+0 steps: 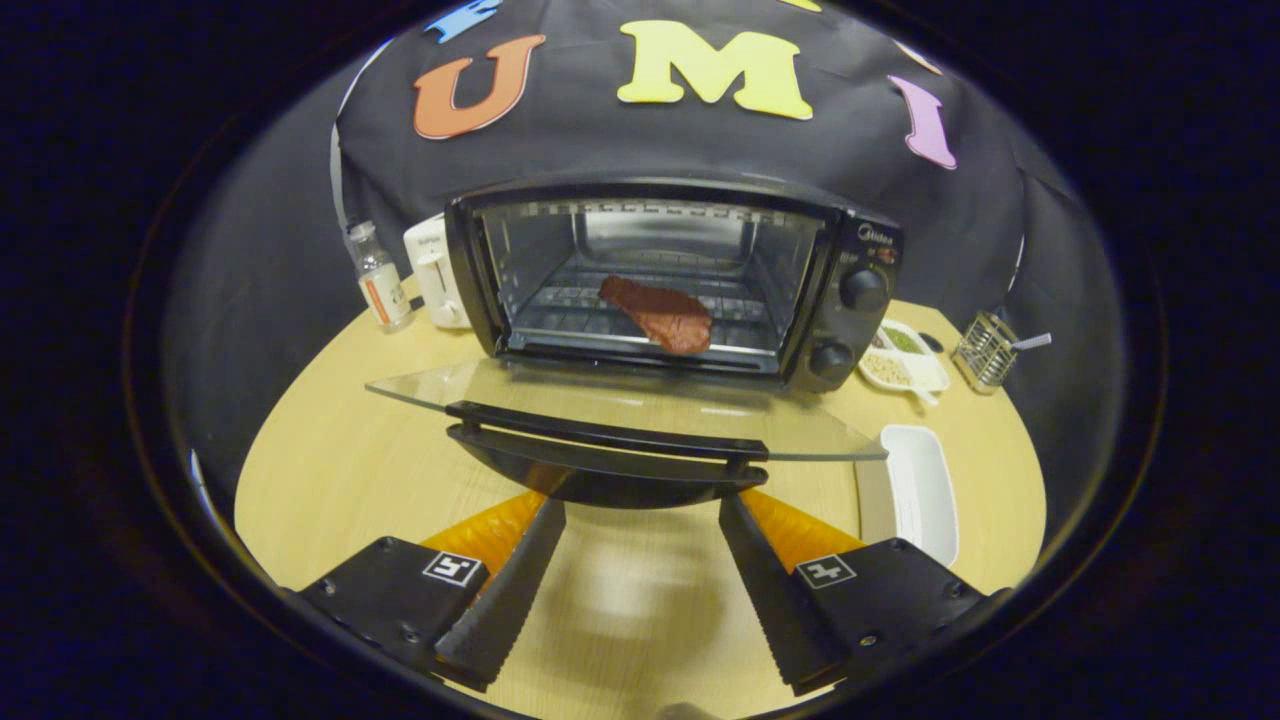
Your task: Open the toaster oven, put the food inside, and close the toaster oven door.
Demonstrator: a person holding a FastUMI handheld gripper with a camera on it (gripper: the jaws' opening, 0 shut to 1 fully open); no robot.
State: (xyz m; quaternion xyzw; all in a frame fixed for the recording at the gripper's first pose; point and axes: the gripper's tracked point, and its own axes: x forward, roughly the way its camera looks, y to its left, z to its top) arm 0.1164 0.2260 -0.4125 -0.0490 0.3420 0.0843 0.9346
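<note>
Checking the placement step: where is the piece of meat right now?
In the gripper view, the meat lies on the rack inside the toaster oven, beyond its lowered glass door and the open hand-held gripper.

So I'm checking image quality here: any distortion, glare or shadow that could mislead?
Gripper view: fisheye bends the wooden table edge and the open glass door into curves; soft highlights on the door; a blurred shadow lies between the open hand-held gripper fingers; the meat in the toaster oven stays sharp.
</note>
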